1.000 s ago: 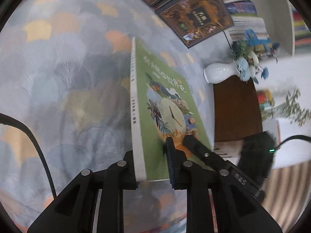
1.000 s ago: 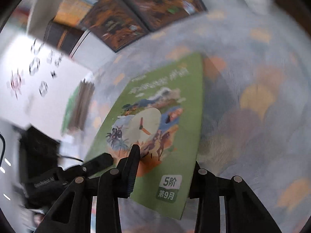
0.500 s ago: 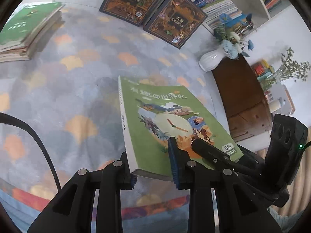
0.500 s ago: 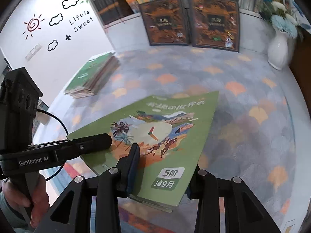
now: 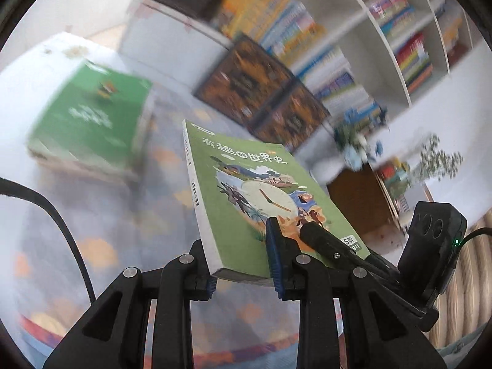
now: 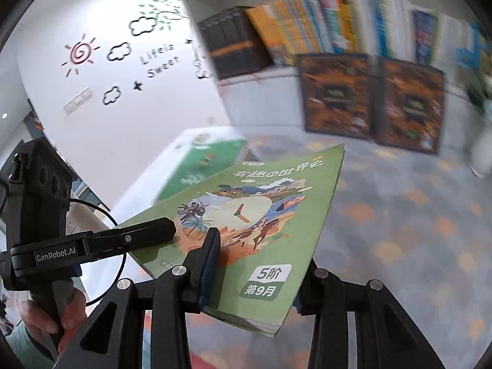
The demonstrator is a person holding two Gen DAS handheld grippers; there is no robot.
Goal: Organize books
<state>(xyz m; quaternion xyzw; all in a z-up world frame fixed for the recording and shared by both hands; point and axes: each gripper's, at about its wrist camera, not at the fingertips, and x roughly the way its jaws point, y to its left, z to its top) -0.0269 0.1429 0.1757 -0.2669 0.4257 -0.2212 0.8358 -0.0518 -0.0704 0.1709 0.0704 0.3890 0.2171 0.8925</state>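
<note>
Both tools grip one green book [image 5: 246, 196]: the left tool [image 5: 243, 264] clamps its spine corner, the right tool [image 6: 255, 279] its lower edge, lifted above the patterned tabletop [image 5: 101, 221]. Beyond, a green book stack [image 5: 89, 129] lies near the tabletop's far-left corner; farther, bookshelf [image 6: 323, 27] compartments hold upright books.

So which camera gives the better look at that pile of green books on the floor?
The left wrist view. There the pile of green books shows its whole top cover and its stacked side edges, though blurred. In the right wrist view the pile is smaller, blurred too, and partly hidden behind the green book being carried.
</note>
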